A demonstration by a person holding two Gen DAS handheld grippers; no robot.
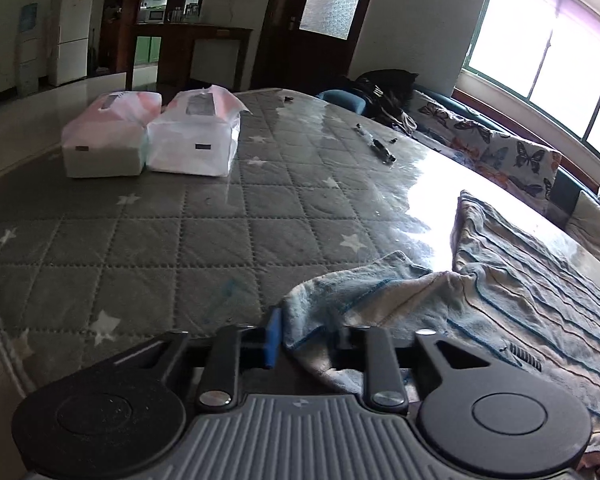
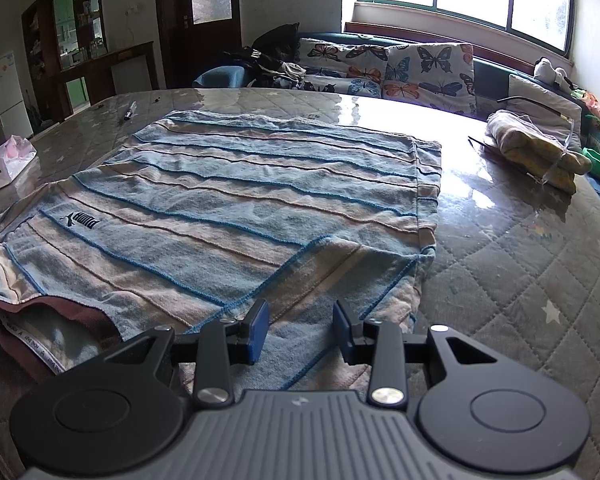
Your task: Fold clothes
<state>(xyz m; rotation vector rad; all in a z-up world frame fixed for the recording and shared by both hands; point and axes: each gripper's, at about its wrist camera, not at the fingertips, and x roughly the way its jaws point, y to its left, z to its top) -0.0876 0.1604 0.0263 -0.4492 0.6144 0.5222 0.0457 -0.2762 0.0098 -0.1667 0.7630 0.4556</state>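
A blue and beige striped shirt [image 2: 236,200] with a Puma logo lies spread on the quilted grey table cover; one sleeve is folded over its body near my right gripper. My right gripper [image 2: 300,330] is open, hovering just above the folded sleeve's near edge, holding nothing. In the left wrist view the shirt [image 1: 520,300] lies at the right, and a raised sleeve end [image 1: 340,300] drapes between the fingers of my left gripper [image 1: 308,336]. The cloth hides the right finger; the jaws stand apart around the fabric.
Two white tissue packs [image 1: 152,136] sit at the far left of the table, with pens [image 1: 376,144] beyond. A folded yellowish garment [image 2: 536,148] lies at the far right. A butterfly-print sofa [image 2: 420,68] runs along the back under the window.
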